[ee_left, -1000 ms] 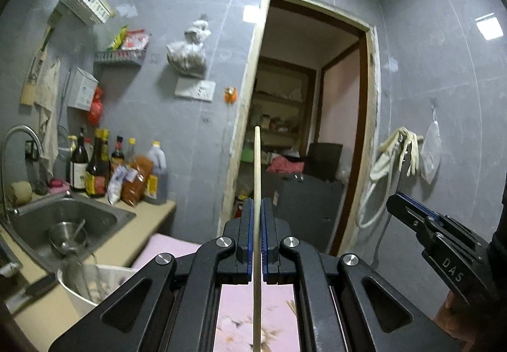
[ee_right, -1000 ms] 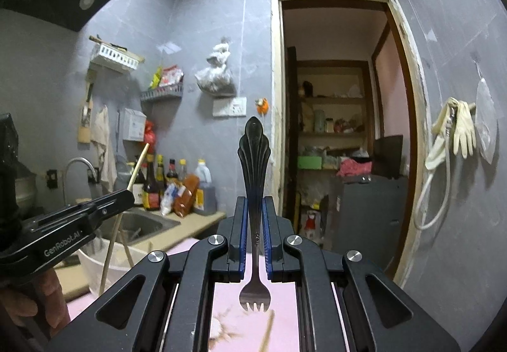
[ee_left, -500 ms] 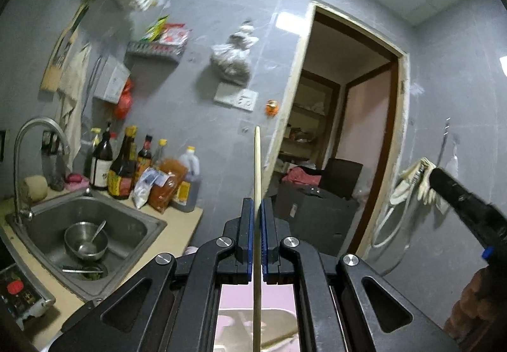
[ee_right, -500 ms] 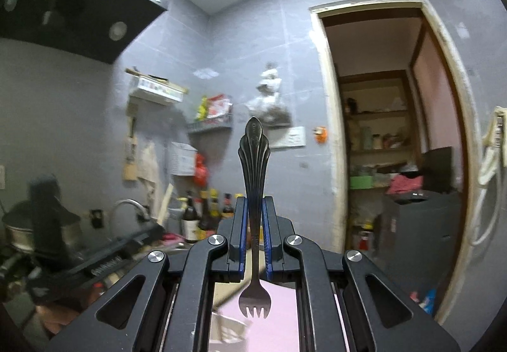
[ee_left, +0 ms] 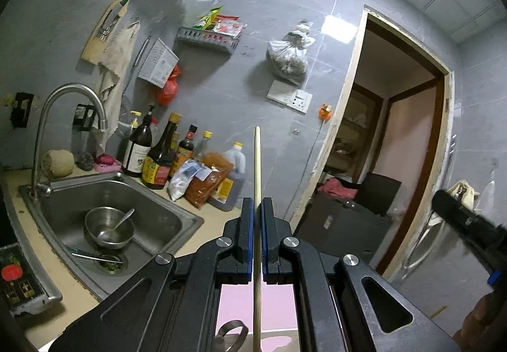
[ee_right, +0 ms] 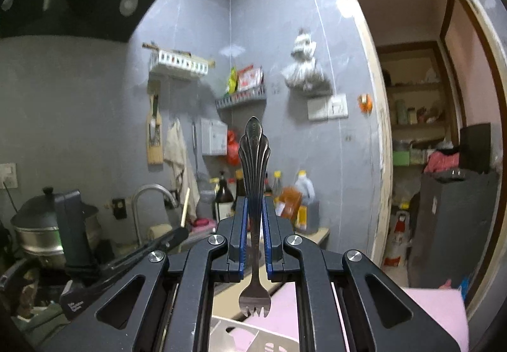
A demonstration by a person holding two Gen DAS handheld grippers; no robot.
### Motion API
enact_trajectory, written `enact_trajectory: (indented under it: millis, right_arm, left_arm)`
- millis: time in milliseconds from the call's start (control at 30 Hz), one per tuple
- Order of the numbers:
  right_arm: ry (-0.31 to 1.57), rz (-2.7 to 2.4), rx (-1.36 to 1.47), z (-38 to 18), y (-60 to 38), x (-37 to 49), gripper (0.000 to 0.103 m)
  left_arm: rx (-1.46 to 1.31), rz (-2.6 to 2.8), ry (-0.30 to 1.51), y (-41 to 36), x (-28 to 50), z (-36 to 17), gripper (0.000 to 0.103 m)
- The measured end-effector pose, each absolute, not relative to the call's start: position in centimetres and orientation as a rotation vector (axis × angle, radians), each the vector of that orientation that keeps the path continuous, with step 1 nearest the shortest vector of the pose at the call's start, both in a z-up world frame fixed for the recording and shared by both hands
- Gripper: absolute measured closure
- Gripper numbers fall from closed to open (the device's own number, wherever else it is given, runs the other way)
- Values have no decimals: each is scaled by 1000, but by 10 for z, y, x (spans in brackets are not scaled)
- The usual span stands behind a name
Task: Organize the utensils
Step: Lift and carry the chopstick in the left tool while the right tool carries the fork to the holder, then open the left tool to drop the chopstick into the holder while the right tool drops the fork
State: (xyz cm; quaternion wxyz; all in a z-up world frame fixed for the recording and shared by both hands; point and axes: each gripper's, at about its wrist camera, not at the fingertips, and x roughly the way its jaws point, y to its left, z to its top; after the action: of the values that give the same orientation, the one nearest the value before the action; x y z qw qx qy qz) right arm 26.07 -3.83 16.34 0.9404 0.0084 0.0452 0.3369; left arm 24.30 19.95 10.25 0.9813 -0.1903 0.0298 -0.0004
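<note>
Gripping a fork (ee_right: pixel 254 193), the right tool (ee_right: pixel 254 209) bears no readable writing.

Before you, a beige worktop (ee_left: pixel 202 227) holds a steel sink (ee_left: pixel 177 219), with sauce bottles (ee_left: pixel 158 158), a jug (ee_left: pixel 233 174) and food packets (ee_left: pixel 202 181) standing along the grey wall behind it.

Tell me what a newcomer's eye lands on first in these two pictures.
First, the fork, clamped upright in the right gripper with its ornate handle up and its tines toward the camera. Next, the single wooden chopstick pinched in the left gripper, standing dead centre. Behind it, at lower left, the steel sink holds a metal bowl with a spoon in it.
</note>
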Motion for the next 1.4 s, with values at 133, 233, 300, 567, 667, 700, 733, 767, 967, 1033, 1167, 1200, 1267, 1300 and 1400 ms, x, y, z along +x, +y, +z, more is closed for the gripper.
enact_trajectory:
  millis: [133,233,300,567,667,700,733,767,967,1033,1167,1200,1267,1300,1400]
  right_arm:
    - [162,670,-13,143,-30,275,97]
    - [191,660,-24,132,-28,282,96]
    - [196,652,-29,132,-29,282,96]
    - [189,660,-37,136,-34,276,97]
    - [184,667,-31,138,-37,272,97]
    - [185,670,-28,139,-38,271,97]
    - [189,672,-27,140,-38,271,97]
    - [196,676,-27,140,-38,271,97]
    - [257,686,-42,131,-34,276,96]
    - [274,681,-49,127,-33,277,96]
    - [278,667,-59,125,-35,276,96]
    - [281,667,-60,125,-35,276,96]
    - [285,669,-62,125,-35,275,96]
    - [287,671,-62,125,-35,276,95]
    - [297,674,-59,126,-35,277,95]
  left_arm:
    - [-373,16,68,195,246,93,101]
    - [-351,26,75,190,247,86,101]
    - [-336,33,76,186,246,82,101]
    - [-339,30,67,182,246,79,101]
    - [-349,32,59,181,246,82,101]
    - [-346,33,60,182,246,82,101]
    - [-341,36,61,181,246,81,101]
    - [-343,35,61,181,245,82,101]
    - [-314,37,106,177,246,77,101]
    - [-306,31,120,174,244,73,101]
    - [-303,17,154,170,240,66,101]
    - [-301,12,166,169,238,65,101]
    - [-293,11,177,166,236,63,100]
    - [-284,10,185,164,234,62,100]
    - [-266,12,205,160,234,59,100]
